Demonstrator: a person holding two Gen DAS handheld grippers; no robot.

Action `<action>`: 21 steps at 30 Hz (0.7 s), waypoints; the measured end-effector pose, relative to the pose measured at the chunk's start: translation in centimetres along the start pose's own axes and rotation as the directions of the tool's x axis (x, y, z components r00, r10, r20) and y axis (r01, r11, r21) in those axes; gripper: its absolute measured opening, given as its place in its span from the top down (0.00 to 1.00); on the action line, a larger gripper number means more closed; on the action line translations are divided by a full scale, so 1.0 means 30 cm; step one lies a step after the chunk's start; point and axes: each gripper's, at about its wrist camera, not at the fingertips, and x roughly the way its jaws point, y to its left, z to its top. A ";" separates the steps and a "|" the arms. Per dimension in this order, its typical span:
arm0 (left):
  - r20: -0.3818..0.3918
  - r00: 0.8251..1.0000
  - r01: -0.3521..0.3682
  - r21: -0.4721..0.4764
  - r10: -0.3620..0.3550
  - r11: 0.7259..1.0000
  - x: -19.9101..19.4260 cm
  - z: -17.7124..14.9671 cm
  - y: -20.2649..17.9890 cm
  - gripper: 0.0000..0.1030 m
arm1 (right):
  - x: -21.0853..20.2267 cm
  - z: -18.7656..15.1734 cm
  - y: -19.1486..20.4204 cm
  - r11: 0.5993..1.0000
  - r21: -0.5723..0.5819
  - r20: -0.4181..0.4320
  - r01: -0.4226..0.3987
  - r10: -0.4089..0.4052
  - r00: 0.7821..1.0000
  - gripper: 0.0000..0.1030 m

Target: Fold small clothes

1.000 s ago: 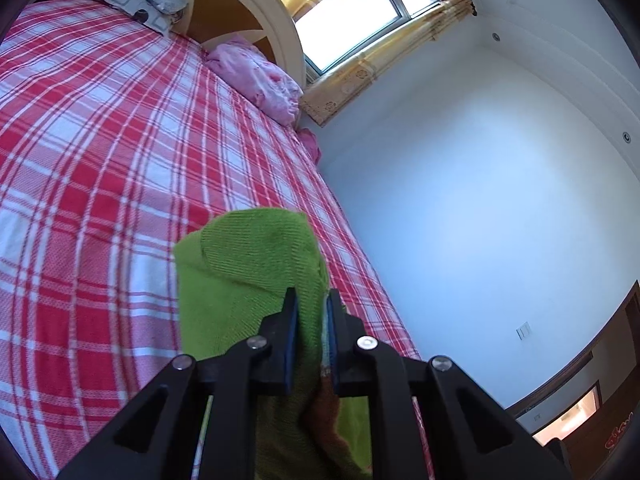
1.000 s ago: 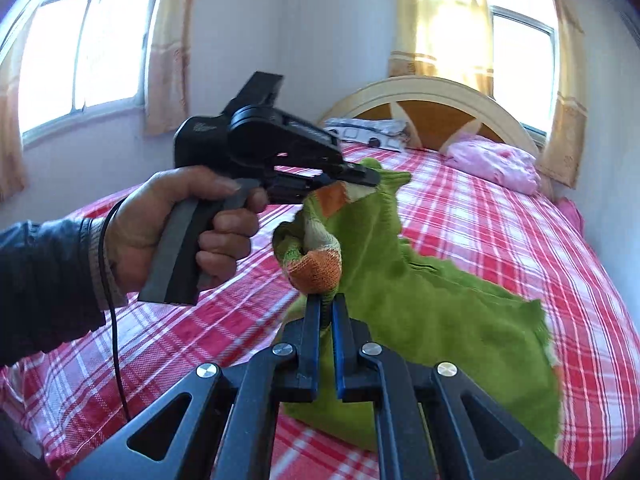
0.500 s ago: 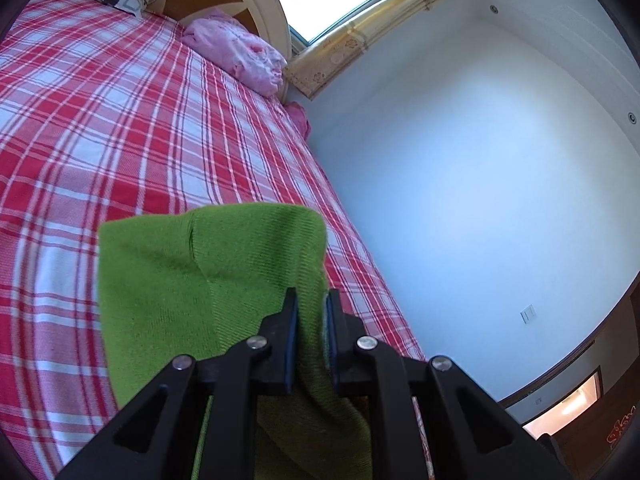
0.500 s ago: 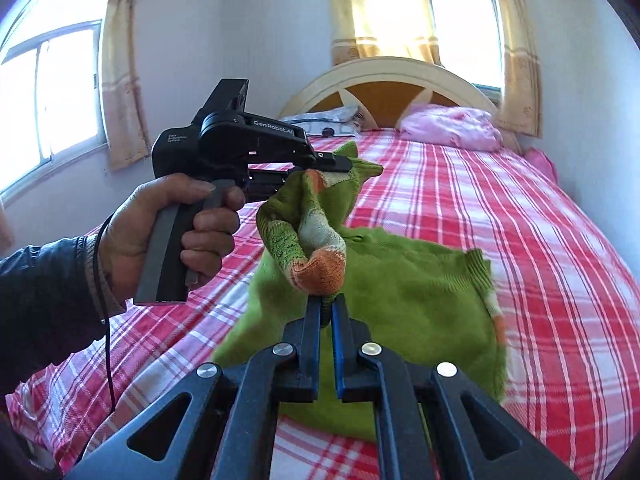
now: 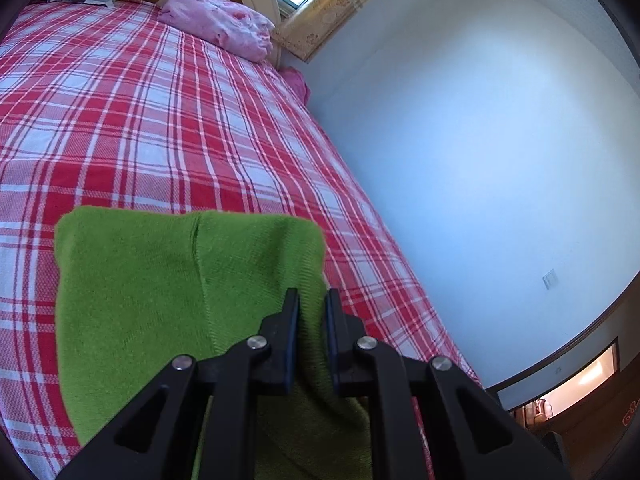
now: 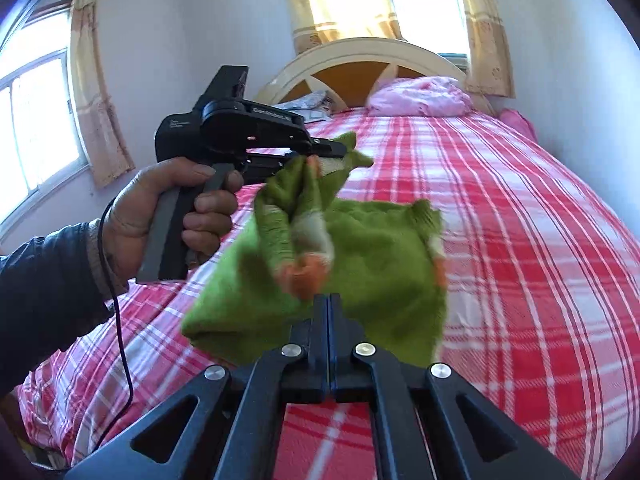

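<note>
Cloth has been spread wider over the last second: the green sweater (image 6: 372,276) is draped lower across the plaid bed (image 5: 168,120), clamped by the left gripper (image 5: 312,308) and the right gripper (image 6: 328,304); flattening seems near

The bed (image 6: 540,240) carries a red-and-white plaid cover. An arched cream headboard (image 6: 376,50) stands against the far wall. A pink pillow (image 6: 420,96) lies beside it. Yellow curtains (image 6: 486,28) flank sunlit windows (image 6: 32,120). The side wall (image 5: 480,140) is plain pale blue.
</note>
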 end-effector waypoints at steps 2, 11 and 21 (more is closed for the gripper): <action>-0.010 1.000 0.016 -0.009 -0.016 1.000 0.021 -0.003 -0.007 0.93 | 0.004 -0.020 -0.041 0.999 0.040 -0.023 -0.002 0.003 1.000 1.00; -0.056 0.994 -0.083 0.116 0.090 0.990 0.084 -0.042 -0.071 0.96 | 0.043 -0.058 -0.124 0.967 0.206 -0.067 -0.152 0.169 0.983 0.33; -0.149 0.930 -0.293 0.252 0.337 0.922 0.165 -0.053 -0.095 0.31 | 0.168 -0.047 -0.120 0.937 0.298 -0.121 -0.183 0.227 0.966 0.25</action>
